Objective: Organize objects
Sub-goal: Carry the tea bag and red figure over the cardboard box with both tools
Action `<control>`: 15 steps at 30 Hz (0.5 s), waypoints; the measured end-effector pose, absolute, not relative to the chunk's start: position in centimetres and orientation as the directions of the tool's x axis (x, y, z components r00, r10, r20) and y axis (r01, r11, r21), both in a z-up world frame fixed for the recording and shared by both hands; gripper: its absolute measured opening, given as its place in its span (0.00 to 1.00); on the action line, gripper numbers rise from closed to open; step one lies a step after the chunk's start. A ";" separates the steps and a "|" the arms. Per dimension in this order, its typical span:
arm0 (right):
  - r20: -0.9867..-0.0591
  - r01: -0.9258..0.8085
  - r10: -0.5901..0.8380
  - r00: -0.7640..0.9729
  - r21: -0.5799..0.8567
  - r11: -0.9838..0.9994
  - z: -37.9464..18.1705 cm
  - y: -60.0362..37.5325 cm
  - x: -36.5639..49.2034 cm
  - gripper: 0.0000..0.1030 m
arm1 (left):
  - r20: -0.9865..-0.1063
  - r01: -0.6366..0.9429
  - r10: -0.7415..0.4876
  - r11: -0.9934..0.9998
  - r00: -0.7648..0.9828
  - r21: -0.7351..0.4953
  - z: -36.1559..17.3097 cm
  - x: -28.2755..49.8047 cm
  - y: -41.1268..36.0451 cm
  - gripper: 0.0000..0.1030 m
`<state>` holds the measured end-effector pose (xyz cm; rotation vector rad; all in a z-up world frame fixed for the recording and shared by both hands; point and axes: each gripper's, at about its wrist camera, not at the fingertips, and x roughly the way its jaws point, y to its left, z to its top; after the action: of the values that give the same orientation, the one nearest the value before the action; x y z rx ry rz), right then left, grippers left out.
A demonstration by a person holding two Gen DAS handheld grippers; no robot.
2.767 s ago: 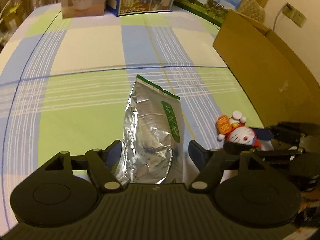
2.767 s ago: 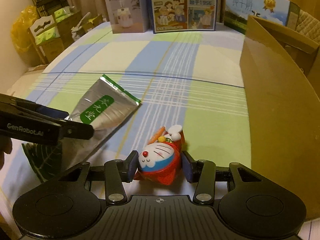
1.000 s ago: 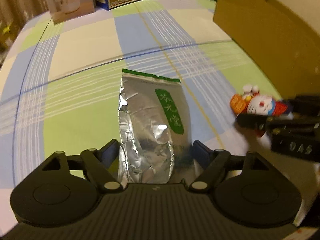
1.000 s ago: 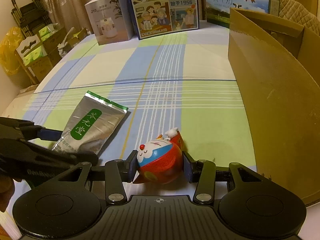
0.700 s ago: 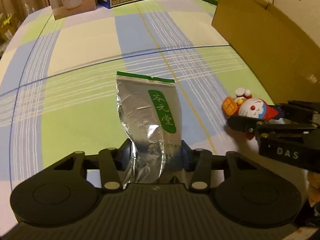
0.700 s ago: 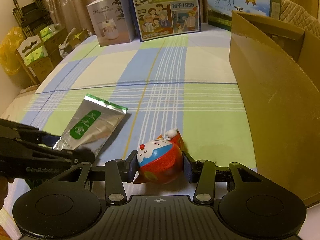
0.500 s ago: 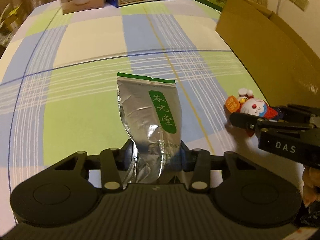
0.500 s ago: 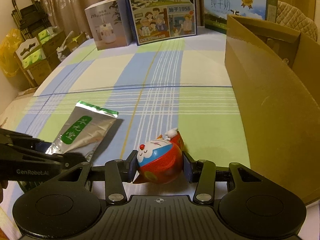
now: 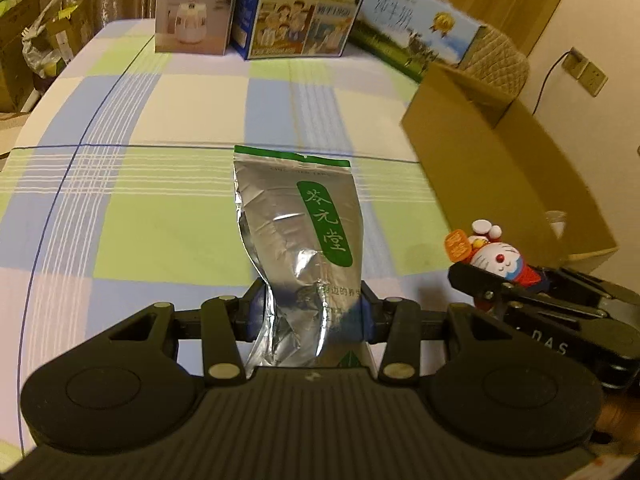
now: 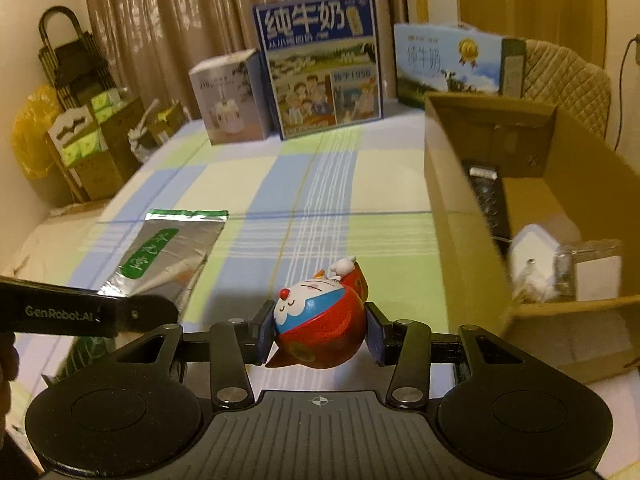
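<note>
A silver foil tea pouch (image 9: 296, 236) with a green label is pinched at its lower end by my left gripper (image 9: 310, 314), which is shut on it and holds it above the checked bedspread (image 9: 160, 216). The same pouch (image 10: 168, 256) shows at the left of the right wrist view. My right gripper (image 10: 318, 336) is shut on a red and blue cat toy (image 10: 320, 320), lifted off the cloth. That toy (image 9: 496, 258) and right gripper (image 9: 520, 284) appear at the right of the left wrist view. An open cardboard box (image 10: 472, 216) stands to the right.
Inside the box lie a white house-shaped item (image 10: 534, 256), a clear packet (image 10: 592, 268) and a dark item (image 10: 486, 192). Three printed cartons (image 10: 320, 68) stand along the far edge of the bed. Bags and boxes (image 10: 84, 140) pile up at the left wall.
My left gripper shut on the pouch and raised it off the bedspread. My right gripper, shut on the toy throughout, lifted higher, so the box's inside now shows.
</note>
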<state>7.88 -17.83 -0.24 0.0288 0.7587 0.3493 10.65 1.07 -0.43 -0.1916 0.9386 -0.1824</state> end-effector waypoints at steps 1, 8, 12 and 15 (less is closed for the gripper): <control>-0.663 -0.302 0.323 0.675 0.151 0.941 0.2 -18.0 7.4 0.41 | -0.776 0.073 -0.239 0.967 0.583 -0.243 0.0 10.2 0.7 0.38; -0.649 -0.319 0.327 0.687 0.134 0.938 2.4 -19.2 4.7 0.41 | -0.749 0.082 -0.251 0.963 0.613 -0.255 2.6 7.3 -1.2 0.38; -0.643 -0.319 0.325 0.693 0.131 0.939 2.9 -19.7 3.6 0.41 | -0.744 0.091 -0.255 0.963 0.618 -0.254 3.4 6.2 -1.8 0.38; -0.636 -0.322 0.328 0.699 0.129 0.938 3.4 -19.9 2.9 0.41 | -0.739 0.096 -0.255 0.963 0.623 -0.251 3.9 5.6 -2.2 0.38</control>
<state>2.91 -19.90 3.41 0.0081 0.7102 0.3623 5.55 -2.15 3.85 -0.1944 0.8764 -0.2029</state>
